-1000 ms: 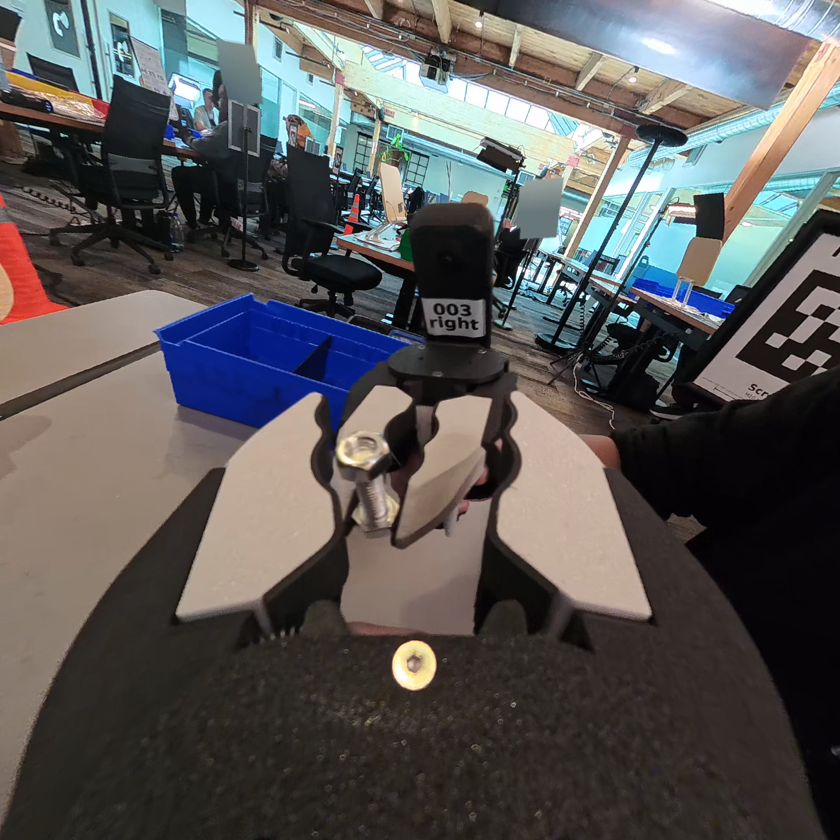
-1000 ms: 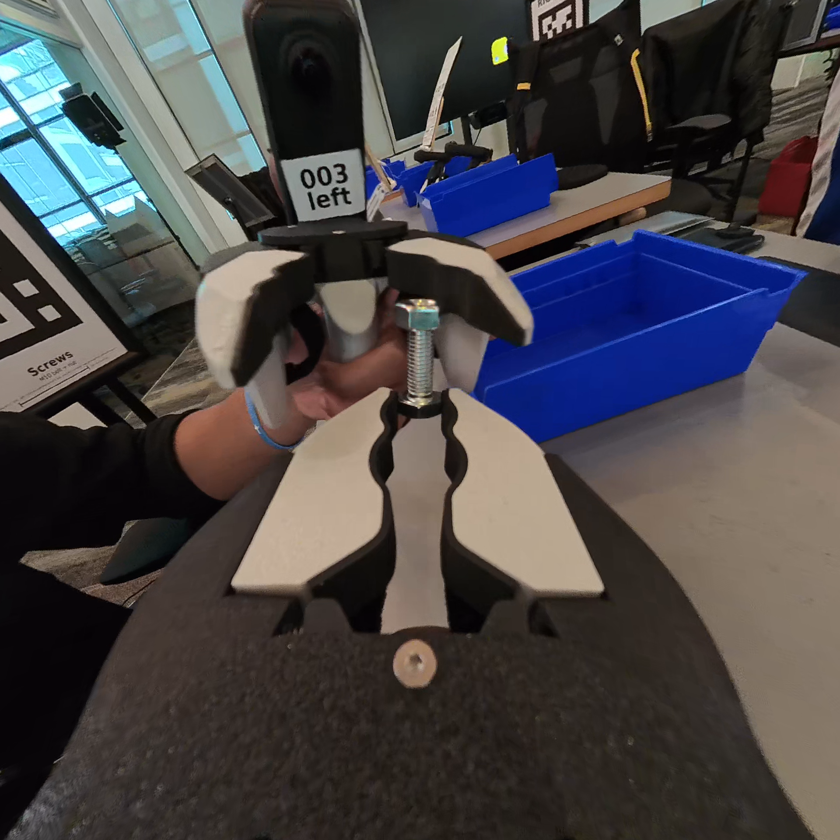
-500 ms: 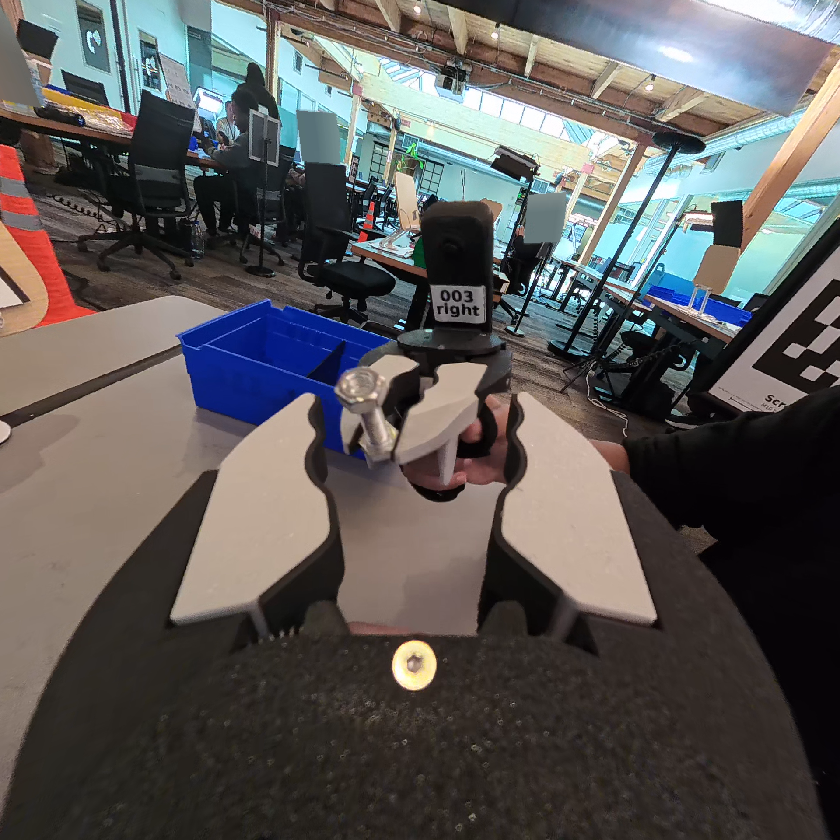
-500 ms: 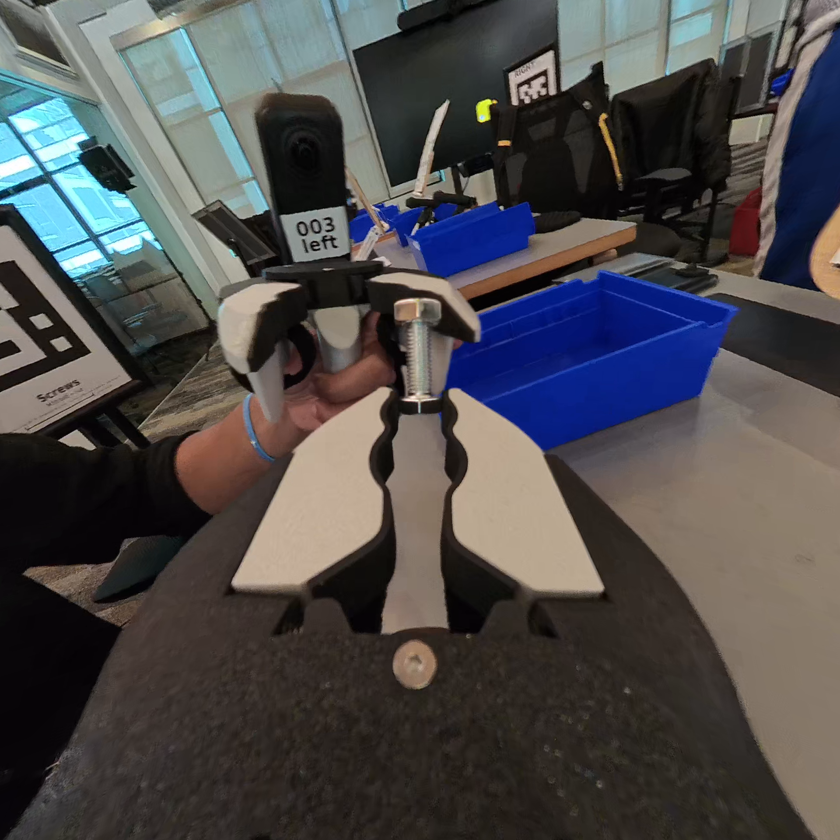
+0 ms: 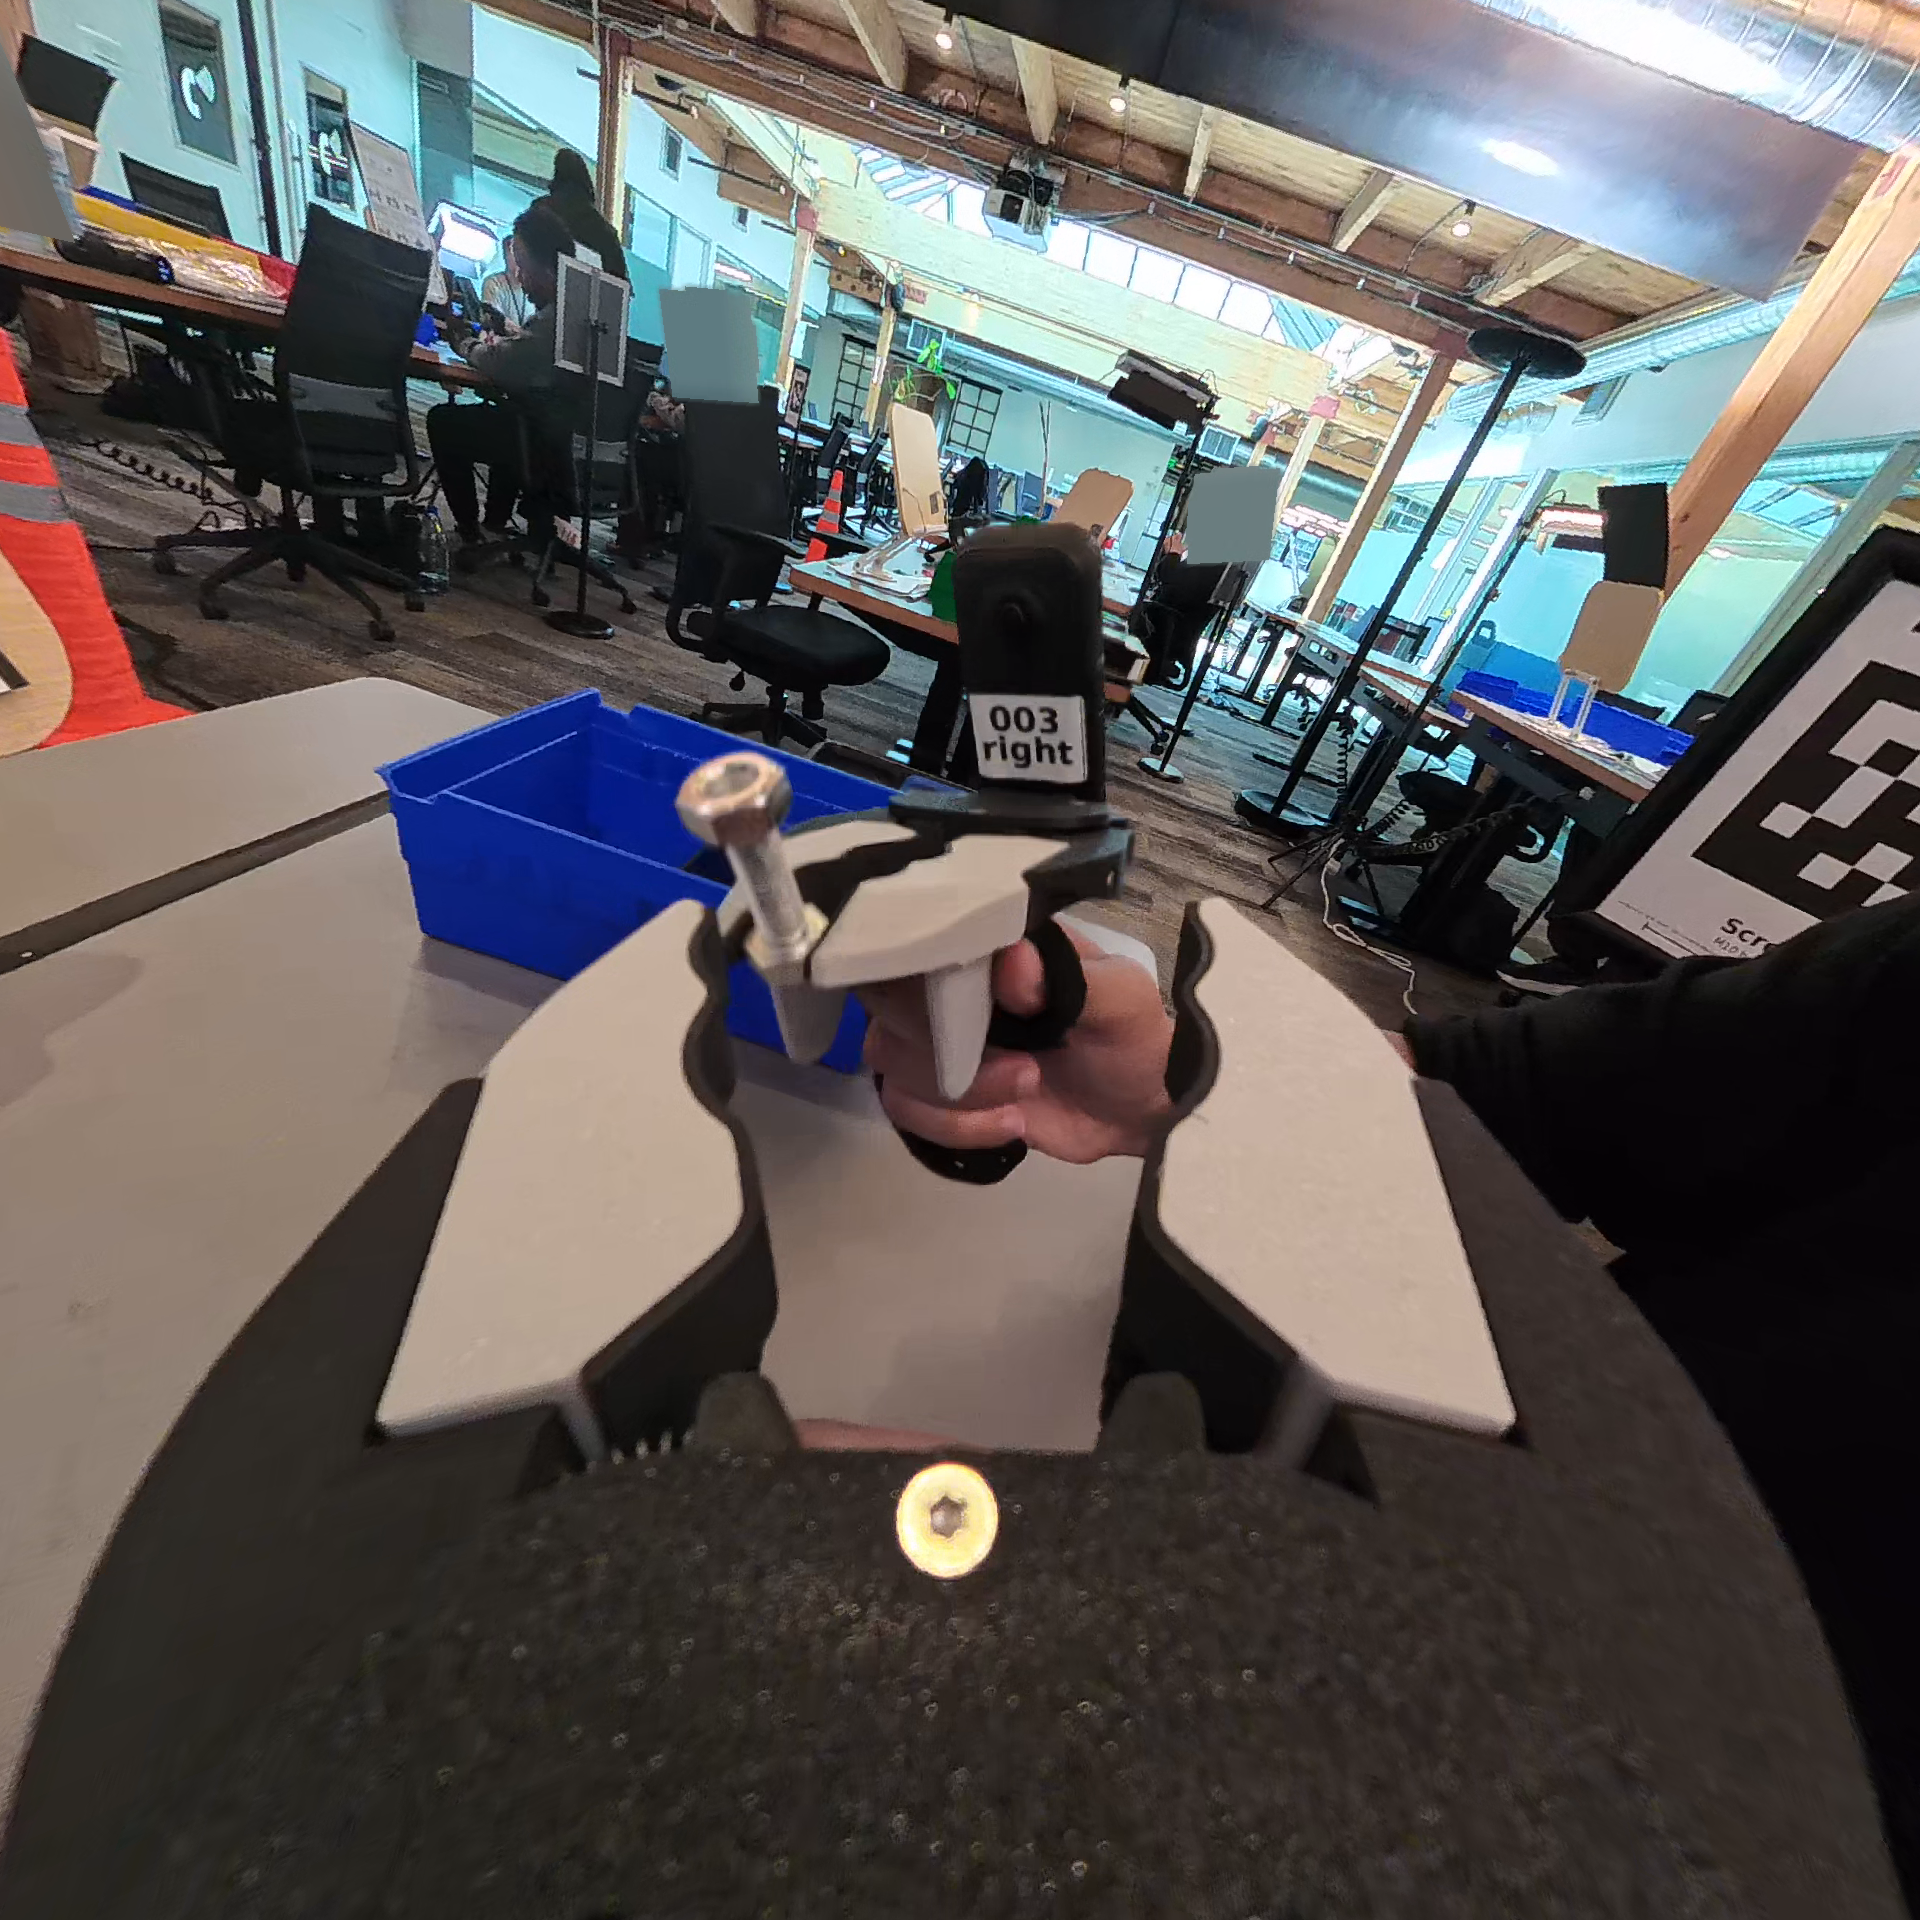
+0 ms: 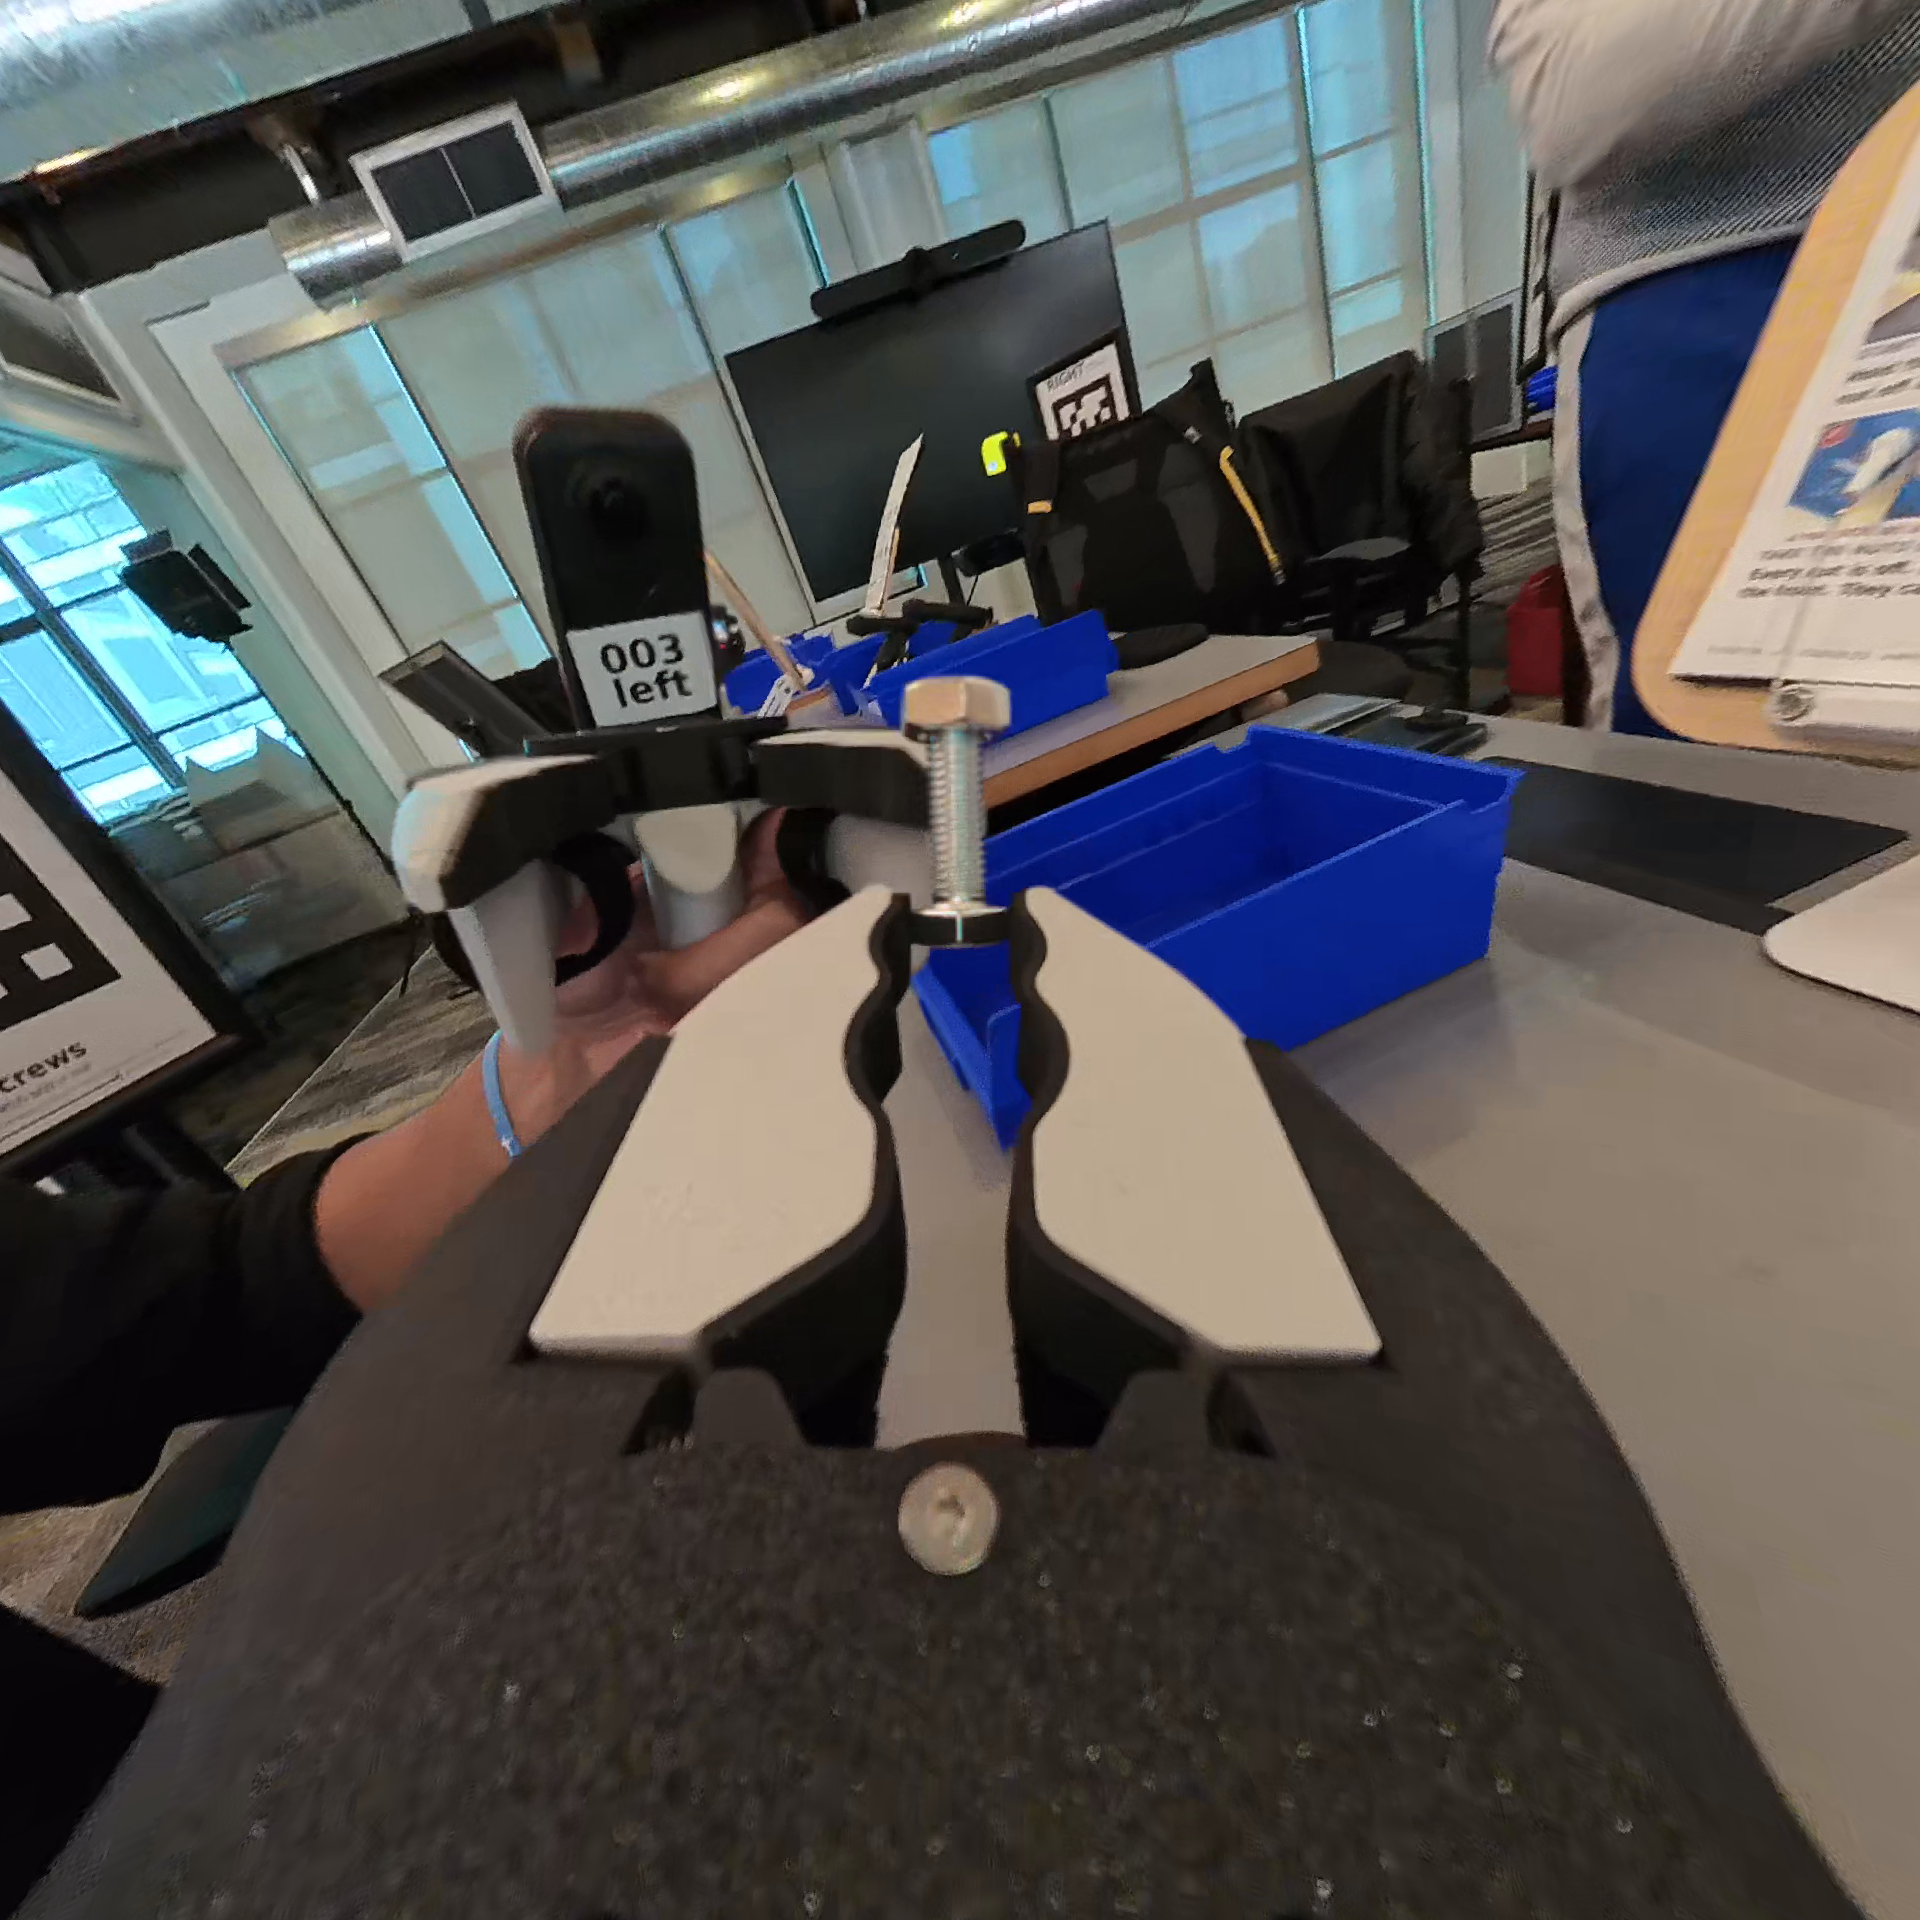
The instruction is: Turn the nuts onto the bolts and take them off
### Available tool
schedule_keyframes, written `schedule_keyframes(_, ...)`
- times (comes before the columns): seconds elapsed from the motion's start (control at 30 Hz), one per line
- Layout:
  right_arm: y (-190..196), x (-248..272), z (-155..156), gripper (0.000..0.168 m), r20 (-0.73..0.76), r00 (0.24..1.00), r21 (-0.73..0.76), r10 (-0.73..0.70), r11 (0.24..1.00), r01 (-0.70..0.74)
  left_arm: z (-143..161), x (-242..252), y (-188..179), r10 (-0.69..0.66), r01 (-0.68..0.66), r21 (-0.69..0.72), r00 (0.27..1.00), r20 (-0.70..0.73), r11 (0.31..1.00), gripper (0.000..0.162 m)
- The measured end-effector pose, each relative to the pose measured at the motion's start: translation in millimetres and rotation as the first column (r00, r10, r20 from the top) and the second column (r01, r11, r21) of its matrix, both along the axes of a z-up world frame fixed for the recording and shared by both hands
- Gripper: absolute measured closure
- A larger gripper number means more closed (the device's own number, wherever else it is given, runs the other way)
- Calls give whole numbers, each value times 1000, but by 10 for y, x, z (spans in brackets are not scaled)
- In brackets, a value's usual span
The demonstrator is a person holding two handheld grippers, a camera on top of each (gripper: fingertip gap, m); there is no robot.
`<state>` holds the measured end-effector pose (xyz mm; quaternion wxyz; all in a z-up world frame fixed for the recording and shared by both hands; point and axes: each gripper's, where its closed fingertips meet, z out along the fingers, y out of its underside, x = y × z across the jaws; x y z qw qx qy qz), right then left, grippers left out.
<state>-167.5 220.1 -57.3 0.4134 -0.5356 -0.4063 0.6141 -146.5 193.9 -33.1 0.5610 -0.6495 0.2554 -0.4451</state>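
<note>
A silver bolt (image 6: 956, 800) stands upright with its hex head on top and a nut (image 6: 956, 928) low on its thread. My right gripper (image 6: 956, 935) is shut on the nut and holds the bolt above the grey table (image 6: 1558, 1195). In the left wrist view the bolt (image 5: 764, 894) leans left in the right gripper (image 5: 800, 956). My left gripper (image 5: 945, 956) is open and empty, with its fingers wide apart and short of the bolt. It faces me in the right wrist view (image 6: 686, 883), left of the bolt.
A blue bin (image 6: 1299, 862) sits on the table behind the bolt and also shows in the left wrist view (image 5: 551, 821). A person (image 6: 1662, 312) stands at the right by a wooden board with papers (image 6: 1787, 468). A marker sign (image 5: 1818, 790) and office chairs stand beyond the table.
My left gripper has drawn back from the bolt head and stays open. My right gripper has kept its hold on the nut, and the bolt now sits farther from the left gripper.
</note>
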Motion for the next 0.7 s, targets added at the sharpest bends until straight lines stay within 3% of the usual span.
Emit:
schedule_keyframes(0.13, 42, 62, 47, 151, -14, 1000, 5, -9, 1000, 9, 22, -34, 12, 14, -14, 5, 1000, 4, 1000, 81)
schedule_keyframes(0.37, -310, -177, -109, 151, 20, 996, 17, 86, 996, -86, 1, -11, 18, 3, -3, 0, 1000, 12, 1000, 81)
schedule_keyframes(0.53, -175, -130, -138, 151, 28, 998, 1, 52, 999, -52, -36, 3, 45, 8, -8, -21, 1000, 8, 1000, 73)
schedule_keyframes(0.7, 66, 19, -67, 151, 5, 1000, -16, -11, 1000, 11, 11, -31, 32, 4, -4, -12, 1000, 27, 1000, 79)
